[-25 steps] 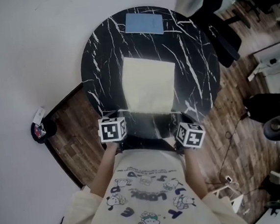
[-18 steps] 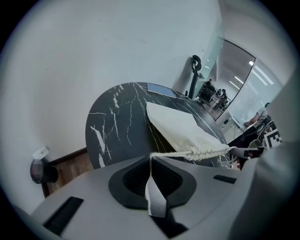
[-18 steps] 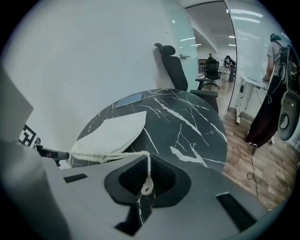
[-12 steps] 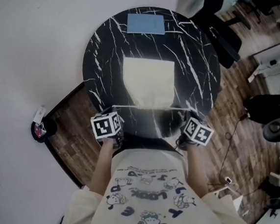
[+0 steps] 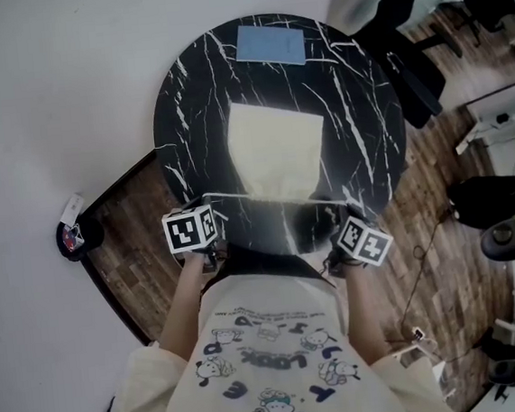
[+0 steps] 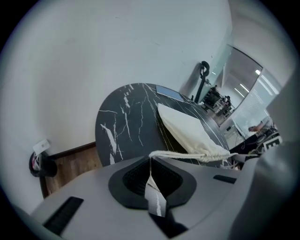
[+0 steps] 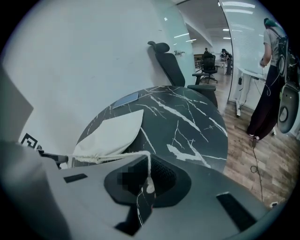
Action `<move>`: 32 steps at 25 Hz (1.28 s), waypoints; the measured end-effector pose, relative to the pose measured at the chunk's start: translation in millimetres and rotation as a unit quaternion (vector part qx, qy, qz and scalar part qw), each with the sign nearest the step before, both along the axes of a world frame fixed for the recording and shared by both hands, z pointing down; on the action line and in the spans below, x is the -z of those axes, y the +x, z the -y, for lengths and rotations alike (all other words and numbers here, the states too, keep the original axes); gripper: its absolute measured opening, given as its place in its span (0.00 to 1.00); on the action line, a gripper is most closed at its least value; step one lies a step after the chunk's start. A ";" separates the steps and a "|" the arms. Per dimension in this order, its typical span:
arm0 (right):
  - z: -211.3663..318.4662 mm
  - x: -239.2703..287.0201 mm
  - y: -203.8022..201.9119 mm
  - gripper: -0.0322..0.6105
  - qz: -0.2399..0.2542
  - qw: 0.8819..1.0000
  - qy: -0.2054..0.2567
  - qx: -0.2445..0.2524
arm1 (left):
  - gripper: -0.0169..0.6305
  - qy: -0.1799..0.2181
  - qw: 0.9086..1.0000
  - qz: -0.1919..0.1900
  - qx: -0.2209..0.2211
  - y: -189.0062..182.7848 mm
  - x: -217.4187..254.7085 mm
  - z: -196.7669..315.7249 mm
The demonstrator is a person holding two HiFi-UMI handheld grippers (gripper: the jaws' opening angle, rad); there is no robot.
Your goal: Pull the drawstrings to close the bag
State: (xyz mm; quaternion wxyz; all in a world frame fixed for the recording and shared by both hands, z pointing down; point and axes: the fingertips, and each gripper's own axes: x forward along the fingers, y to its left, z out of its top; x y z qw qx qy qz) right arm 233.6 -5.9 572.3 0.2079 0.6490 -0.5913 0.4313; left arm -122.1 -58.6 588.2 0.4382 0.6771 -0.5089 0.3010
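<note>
A cream drawstring bag lies flat in the middle of the round black marble table, its gathered mouth toward me. A white drawstring runs taut from the mouth to both sides. My left gripper is at the table's near left edge, shut on the left cord end, which drops between its jaws. At the near right edge my right gripper is shut on the other cord end, pinched at its jaws. The bag lies beyond them.
A blue sheet lies at the table's far edge. A black office chair stands behind the table at the right. A small dark object sits on the wood floor by the wall, left. A person stands far right.
Both grippers have drawn apart along the near edge, the left one further left, the right slightly right. The cord is stretched tighter and the bag's mouth is more gathered.
</note>
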 end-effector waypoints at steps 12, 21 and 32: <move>-52.2 -43.3 -24.6 0.33 -0.012 0.988 -0.099 0.115 | 0.29 -0.017 0.988 0.060 -0.138 2.4 -29.7 -43.7; -23.7 6.5 -33.3 0.42 -0.066 0.977 -0.035 0.201 | 0.43 0.019 0.979 0.053 -0.198 5.8 0.8 -43.4; -4.2 -9.6 -118.0 0.40 -0.070 0.918 -0.045 0.387 | 0.43 0.095 0.874 0.198 -0.434 77.5 -1.1 -18.4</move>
